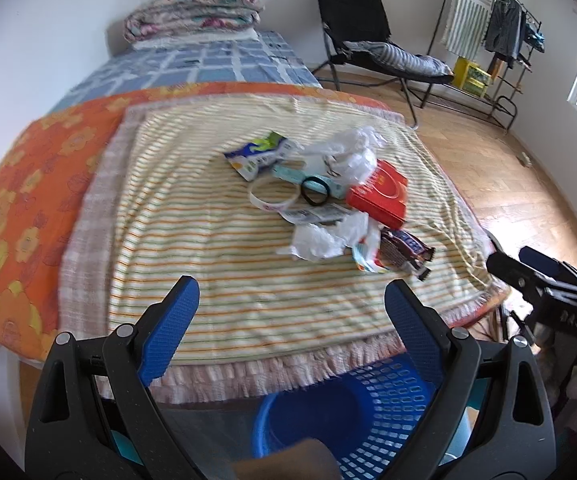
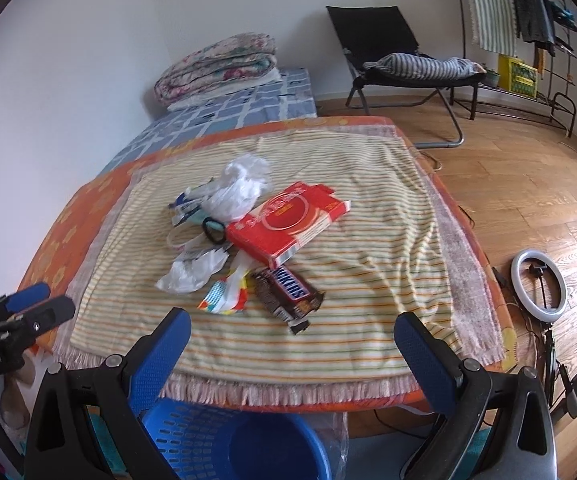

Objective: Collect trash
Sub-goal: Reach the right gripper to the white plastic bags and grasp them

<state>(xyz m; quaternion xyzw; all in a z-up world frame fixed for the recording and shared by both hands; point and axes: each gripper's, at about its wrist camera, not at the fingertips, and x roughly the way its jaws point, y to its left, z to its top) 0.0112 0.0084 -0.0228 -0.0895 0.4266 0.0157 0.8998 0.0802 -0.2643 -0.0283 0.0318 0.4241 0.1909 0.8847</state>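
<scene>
Hovering near the striped towel's fringed edge, both wide-open, empty claws: left, right.

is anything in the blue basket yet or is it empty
Looks empty: the blue basket, below the bed's near edge, shows only its bare blue inside. Its lowest part is out of frame.

Home bedroom: bed with folded quilt, clothes rack, wood floor.
</scene>
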